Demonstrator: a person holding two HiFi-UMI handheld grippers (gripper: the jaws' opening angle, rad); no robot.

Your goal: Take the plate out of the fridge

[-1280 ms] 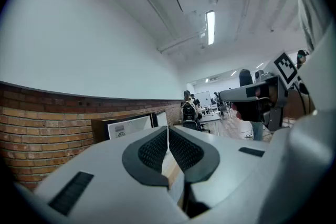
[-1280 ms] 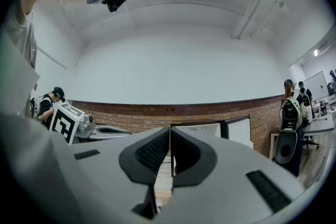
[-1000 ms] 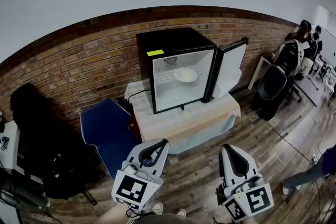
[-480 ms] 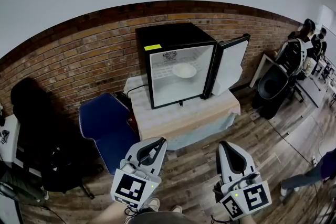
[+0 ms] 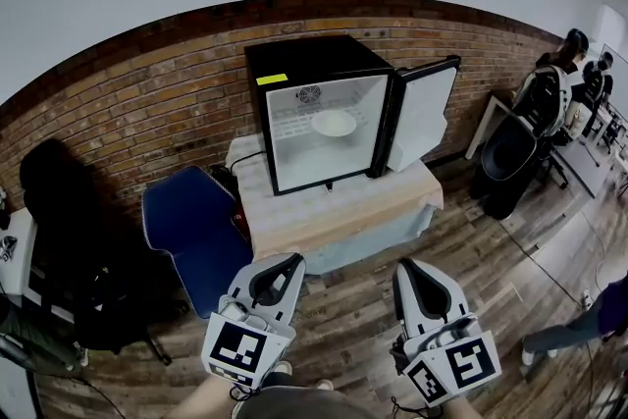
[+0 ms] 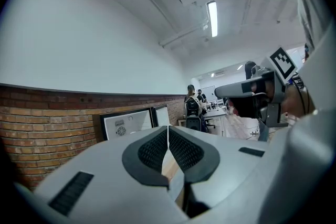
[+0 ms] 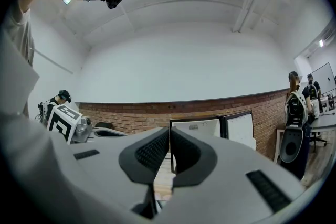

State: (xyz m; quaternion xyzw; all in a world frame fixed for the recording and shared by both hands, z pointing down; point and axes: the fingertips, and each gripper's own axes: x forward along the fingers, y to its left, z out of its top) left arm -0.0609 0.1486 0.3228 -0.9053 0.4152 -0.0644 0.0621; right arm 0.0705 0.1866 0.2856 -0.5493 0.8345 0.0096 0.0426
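A white plate (image 5: 334, 123) lies on the shelf inside a small black fridge (image 5: 294, 64), whose door (image 5: 424, 113) stands swung open to the right. The fridge sits on a cloth-covered table (image 5: 339, 211). Both grippers are held low, well short of the table. My left gripper (image 5: 280, 267) is shut and empty, its pads (image 6: 157, 148) together. My right gripper (image 5: 409, 272) is shut too, with nothing between its pads (image 7: 185, 150). The fridge (image 7: 197, 126) shows just past the right jaws, and the fridge (image 6: 128, 123) appears to the left of the left jaws.
A blue chair (image 5: 191, 235) stands left of the table and a black chair (image 5: 69, 240) farther left. A brick wall (image 5: 147, 103) runs behind the fridge. Office chairs (image 5: 515, 152) and people at desks are at the right. The floor is wood planks.
In the head view the fridge and table have drifted left and slightly up. Both grippers have shifted a little left and stay shut.
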